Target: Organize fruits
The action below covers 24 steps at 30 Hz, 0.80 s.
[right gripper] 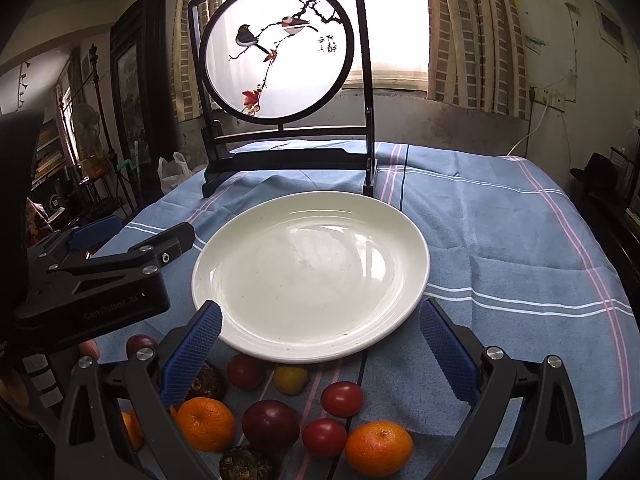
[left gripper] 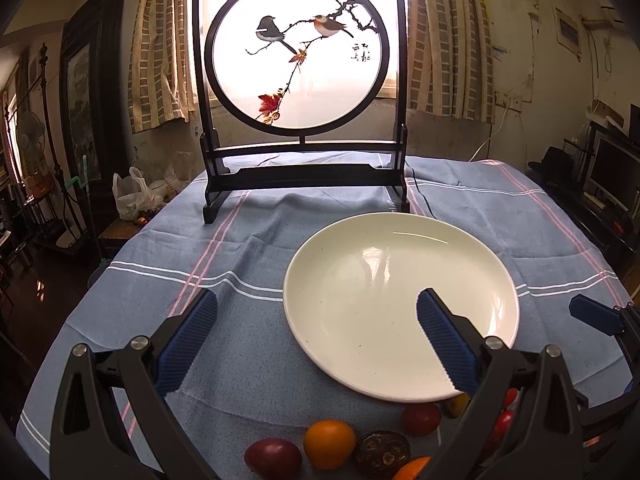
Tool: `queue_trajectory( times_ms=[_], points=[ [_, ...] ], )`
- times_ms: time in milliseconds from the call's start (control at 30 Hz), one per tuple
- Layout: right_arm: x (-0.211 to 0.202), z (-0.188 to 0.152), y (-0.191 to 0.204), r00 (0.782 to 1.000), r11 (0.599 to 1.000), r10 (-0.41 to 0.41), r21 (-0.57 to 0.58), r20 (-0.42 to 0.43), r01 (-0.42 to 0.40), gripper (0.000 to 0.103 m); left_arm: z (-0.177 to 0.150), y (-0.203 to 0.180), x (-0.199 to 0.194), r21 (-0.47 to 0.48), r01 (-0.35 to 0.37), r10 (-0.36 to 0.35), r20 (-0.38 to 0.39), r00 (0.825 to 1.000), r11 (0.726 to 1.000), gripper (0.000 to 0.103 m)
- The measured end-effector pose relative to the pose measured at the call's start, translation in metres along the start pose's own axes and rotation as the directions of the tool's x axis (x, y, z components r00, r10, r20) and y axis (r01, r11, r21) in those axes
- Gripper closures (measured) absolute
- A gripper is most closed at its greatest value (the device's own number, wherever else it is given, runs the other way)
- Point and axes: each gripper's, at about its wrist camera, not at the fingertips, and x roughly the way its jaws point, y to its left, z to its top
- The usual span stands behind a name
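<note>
- Fruits: they lie loose in a cluster on the blue striped cloth [right gripper: 500, 240] over the worktop, all on the near side of the white plate [right gripper: 312, 280]; none is on the plate.
- Progress, judged from how things lie: the sorting has not started. The plate is bare and glossy, with only a few tiny dark specks, and every fruit is left to be moved, presumably onto it.
- The cluster in the right wrist view: an orange mandarin [right gripper: 205, 424] at the left and another mandarin [right gripper: 378, 448] at the right; a dark purple plum-like fruit [right gripper: 270, 424] between them; two small red tomatoes [right gripper: 342, 399] [right gripper: 324, 438]; a small yellow fruit [right gripper: 290, 379] and a dark red one [right gripper: 245, 372] just beside the plate's near rim.
- Two brown, rough-skinned fruits [right gripper: 206, 384] [right gripper: 246, 465] are partly hidden; their kind I cannot tell.
- The skins look smooth and whole, and the round shapes would likely roll if nudged.
- Right gripper [right gripper: 320, 354]: its fingers are spread wide, holding nothing, poised above the cluster.
- Left gripper [left gripper: 318, 342]: its fingers are also wide and empty, one finger over the plate's near edge.
- A framed bird screen [left gripper: 300, 52] stands beyond the plate, well apart from the fruits.
</note>
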Motion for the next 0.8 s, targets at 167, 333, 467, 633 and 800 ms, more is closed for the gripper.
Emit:
queue_trajectory(
  times_ms=[167,333,467,633,800],
  points=[
    [0.001,-0.001,0.001,1.000,1.000,0.004,-0.003,-0.005,-0.004,0.004,0.000,-0.001,-0.001,0.006,0.001,-0.001,0.005,1.000,1.000,0.005],
    [0.001,-0.001,0.001,1.000,1.000,0.005,-0.002,-0.005,-0.005,0.004,0.000,-0.001,-0.001,0.006,0.003,-0.003,0.005,1.000,1.000,0.005],
    [0.001,-0.001,0.001,1.000,1.000,0.004,-0.001,-0.005,-0.004,0.004,0.000,-0.001,-0.001,0.002,0.004,-0.004,0.006,1.000,1.000,0.005],
    [0.001,-0.001,0.001,1.000,1.000,0.007,-0.002,-0.007,-0.007,0.004,0.001,0.000,-0.003,0.001,0.011,-0.011,0.008,1.000,1.000,0.005],
    [-0.003,0.000,0.001,1.000,1.000,0.021,-0.004,-0.005,-0.021,0.004,0.003,0.000,-0.015,0.025,0.043,-0.044,0.033,0.998,0.999,0.005]
  ],
)
